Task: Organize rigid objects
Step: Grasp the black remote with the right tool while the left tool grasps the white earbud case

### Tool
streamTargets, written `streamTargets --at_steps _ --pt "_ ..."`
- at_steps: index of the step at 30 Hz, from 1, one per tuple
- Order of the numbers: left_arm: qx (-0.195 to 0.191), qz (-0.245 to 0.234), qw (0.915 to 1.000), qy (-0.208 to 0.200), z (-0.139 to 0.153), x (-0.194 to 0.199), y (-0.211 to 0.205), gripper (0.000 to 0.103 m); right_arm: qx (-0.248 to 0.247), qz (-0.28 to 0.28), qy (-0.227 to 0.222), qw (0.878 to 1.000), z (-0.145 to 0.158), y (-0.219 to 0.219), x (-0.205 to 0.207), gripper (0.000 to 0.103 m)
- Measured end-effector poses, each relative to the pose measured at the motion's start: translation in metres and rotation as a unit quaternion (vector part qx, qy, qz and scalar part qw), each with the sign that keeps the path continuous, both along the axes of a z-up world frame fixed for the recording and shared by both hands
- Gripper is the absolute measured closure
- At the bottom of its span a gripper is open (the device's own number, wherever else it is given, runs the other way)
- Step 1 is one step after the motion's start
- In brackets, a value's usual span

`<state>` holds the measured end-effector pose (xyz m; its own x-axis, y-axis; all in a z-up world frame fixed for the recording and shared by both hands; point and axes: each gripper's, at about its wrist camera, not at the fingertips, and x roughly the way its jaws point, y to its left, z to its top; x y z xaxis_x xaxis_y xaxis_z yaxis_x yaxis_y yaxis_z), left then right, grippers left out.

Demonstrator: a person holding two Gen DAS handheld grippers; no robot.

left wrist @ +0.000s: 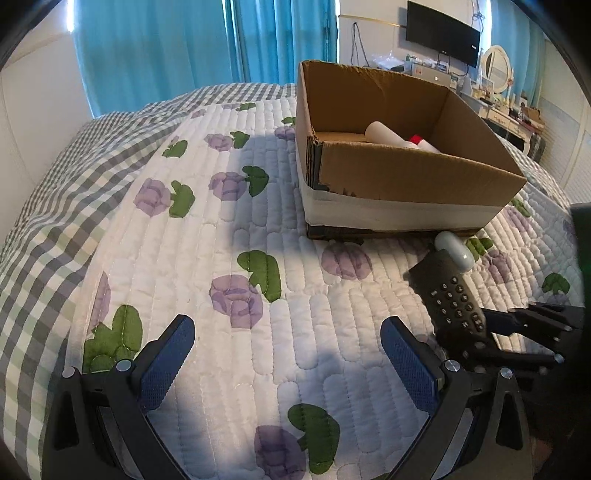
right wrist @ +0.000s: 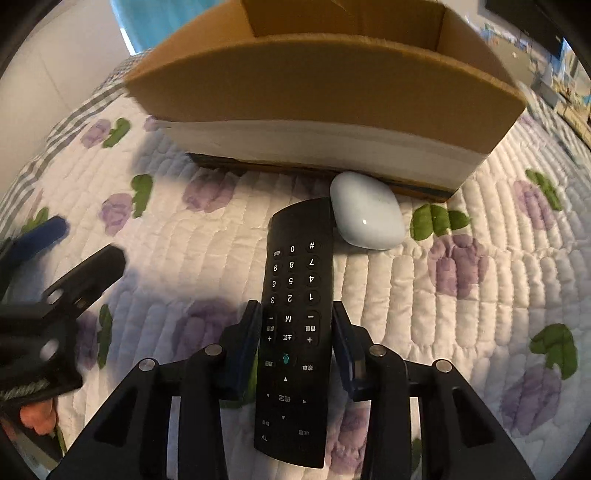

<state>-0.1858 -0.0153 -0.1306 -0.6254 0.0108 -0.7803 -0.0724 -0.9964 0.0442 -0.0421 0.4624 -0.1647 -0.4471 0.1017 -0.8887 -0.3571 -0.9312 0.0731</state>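
My right gripper (right wrist: 294, 317) is shut on a black remote control (right wrist: 295, 314), gripping its sides, buttons up, its far end toward the cardboard box (right wrist: 325, 85). The remote (left wrist: 448, 291) and right gripper also show at the right of the left wrist view. A pale oval case (right wrist: 365, 212) lies on the quilt just beyond the remote, against the box's base; it shows too in the left wrist view (left wrist: 454, 249). My left gripper (left wrist: 288, 350) is open and empty above the quilt. The box (left wrist: 406, 173) holds a white bottle (left wrist: 384, 134) and a red-capped item (left wrist: 417, 140).
A floral quilt (left wrist: 258, 229) covers the bed, with a grey checked blanket (left wrist: 55, 206) at its left. Teal curtains (left wrist: 184, 48) hang behind. A dresser with mirror (left wrist: 498, 66) and a wall television (left wrist: 441, 33) stand at the far right.
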Motion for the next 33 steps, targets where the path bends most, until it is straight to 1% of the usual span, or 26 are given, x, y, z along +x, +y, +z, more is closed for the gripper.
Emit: streamTargets --at_steps 4,8,10,12,13,14,18,22,26,28,30,33 --pt "0.001 0.003 1.0 0.001 0.0 0.001 -0.001 0.0 0.034 0.019 0.018 0.999 0.018 -0.015 0.022 0.066" --pt "-0.007 0.004 1.0 -0.005 0.002 -0.001 0.004 0.0 0.045 0.006 0.034 0.998 0.041 -0.008 0.039 0.066" --pt "0.001 -0.002 0.9999 -0.014 0.005 -0.003 0.009 0.001 0.053 -0.019 0.031 0.998 0.054 0.013 0.044 0.066" --pt "0.014 -0.01 0.9997 -0.02 0.008 -0.004 0.018 0.001 0.06 -0.043 0.02 0.997 0.057 0.037 0.046 0.066" --pt "0.018 -0.014 0.9995 -0.021 0.009 -0.006 0.023 0.001 0.061 -0.05 0.014 0.997 0.059 0.041 0.047 0.066" --pt "0.021 -0.018 0.9994 -0.022 0.011 -0.008 0.031 0.001 0.06 -0.065 0.01 0.996 0.066 0.054 0.052 0.066" --pt "0.023 -0.025 0.999 -0.027 0.008 -0.02 0.064 0.001 0.053 -0.092 -0.007 0.994 0.063 0.088 0.044 0.066" --pt "0.027 -0.033 0.9984 -0.038 -0.008 -0.036 0.096 0.0 0.043 -0.097 -0.005 0.994 0.062 0.116 0.041 0.066" --pt "0.037 -0.022 0.9977 -0.052 -0.026 -0.055 0.108 0.001 0.038 -0.091 -0.002 0.995 0.058 0.13 0.033 0.066" --pt "0.042 -0.025 0.9973 -0.055 -0.029 -0.059 0.113 0.001 0.034 -0.088 -0.002 0.996 0.054 0.137 0.032 0.066" --pt "0.04 -0.034 0.9971 -0.055 -0.032 -0.062 0.121 0.001 0.017 -0.085 -0.002 0.996 0.048 0.141 0.033 0.066" --pt "0.027 -0.05 0.9971 -0.05 -0.035 -0.066 0.137 0.002 0.003 -0.082 0.0 0.997 0.046 0.145 0.034 0.066"
